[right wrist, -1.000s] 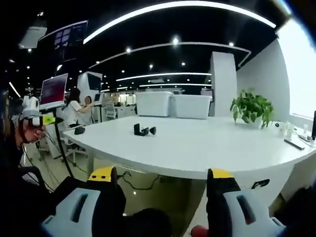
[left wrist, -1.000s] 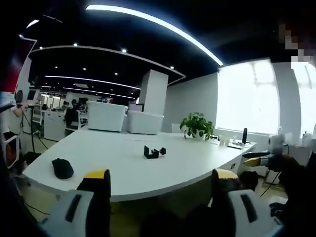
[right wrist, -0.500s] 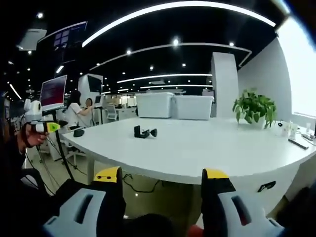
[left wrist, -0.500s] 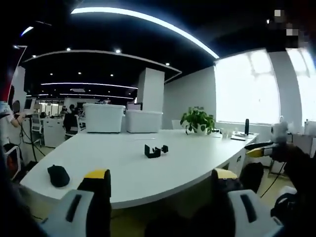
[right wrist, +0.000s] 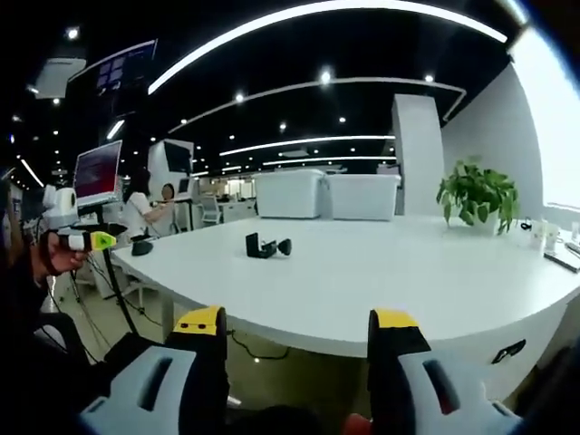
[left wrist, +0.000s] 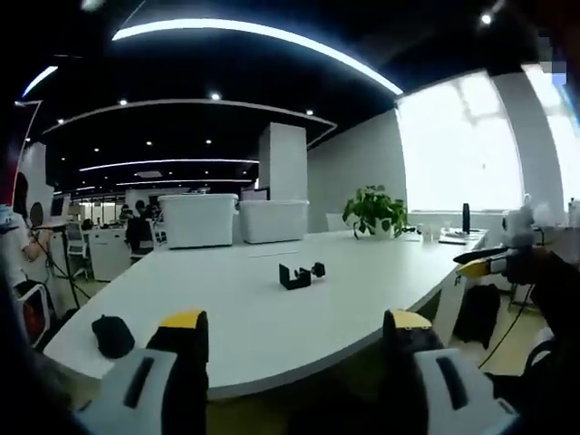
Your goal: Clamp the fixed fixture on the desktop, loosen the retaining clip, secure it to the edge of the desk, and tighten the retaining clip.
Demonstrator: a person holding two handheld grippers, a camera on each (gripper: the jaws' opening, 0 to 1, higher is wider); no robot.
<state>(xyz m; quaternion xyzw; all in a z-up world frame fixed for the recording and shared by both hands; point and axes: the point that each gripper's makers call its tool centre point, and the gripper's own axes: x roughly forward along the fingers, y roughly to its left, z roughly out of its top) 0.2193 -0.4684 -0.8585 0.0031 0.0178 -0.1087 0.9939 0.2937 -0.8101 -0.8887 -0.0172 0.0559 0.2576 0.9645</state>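
A small black clamp fixture (left wrist: 300,275) lies on the white desk (left wrist: 236,326), well ahead of my left gripper (left wrist: 294,322), which stands open and empty short of the desk's near edge. In the right gripper view the same fixture (right wrist: 265,246) rests on the desk (right wrist: 381,281) toward its left side, far from my right gripper (right wrist: 297,319), whose jaws are open with nothing between them. The right gripper (left wrist: 485,265) enters the left gripper view from the right, held in a hand. The left gripper (right wrist: 77,237) appears at the left of the right gripper view.
A black mouse-like object (left wrist: 112,335) sits near the desk's left corner. Two white bins (left wrist: 233,220) and a potted plant (left wrist: 379,211) stand at the far side. Small items (left wrist: 444,234) lie by the bright window. People sit at monitors (right wrist: 98,169) beyond the desk.
Both views have shifted slightly closer to the desk and a bit upward. The fixture has not moved and both grippers stay open.
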